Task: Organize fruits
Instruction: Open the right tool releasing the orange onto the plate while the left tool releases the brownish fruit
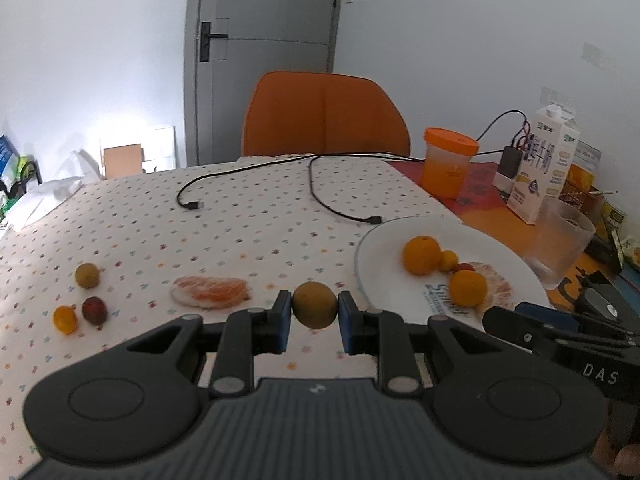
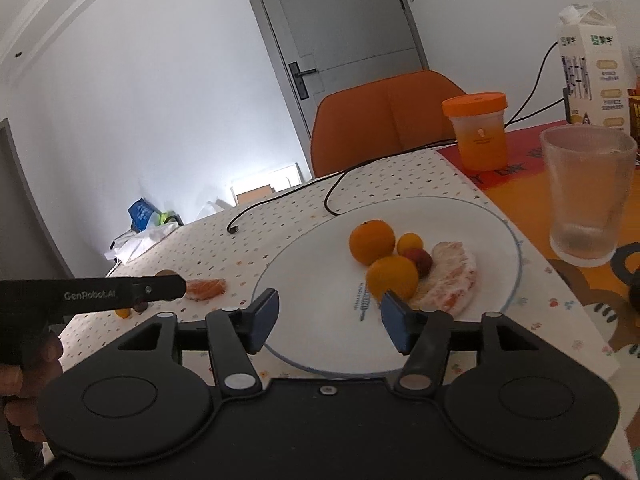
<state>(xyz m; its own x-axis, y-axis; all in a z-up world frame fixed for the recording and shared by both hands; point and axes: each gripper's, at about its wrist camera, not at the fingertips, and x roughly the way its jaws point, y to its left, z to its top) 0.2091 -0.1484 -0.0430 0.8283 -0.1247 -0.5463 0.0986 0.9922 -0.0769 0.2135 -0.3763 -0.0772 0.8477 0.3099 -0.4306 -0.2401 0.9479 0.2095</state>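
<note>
Left gripper [image 1: 314, 312] jaws hold a small green-brown fruit [image 1: 314, 305] over the bench [image 1: 248, 216]. Right gripper [image 2: 329, 318] jaws are wide, empty. Next: carry it right onto the plate [image 1: 384, 240].

The near-left half of the plate [image 2: 304, 280] lies bare, its far right crowded by fruit [image 2: 394, 264], with a glass [image 2: 586, 196] just beside its right rim.

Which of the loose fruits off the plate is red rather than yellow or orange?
The small dark red round fruit near the tablecloth's left edge, touching the small orange one and in front of the yellow-green one.
</note>
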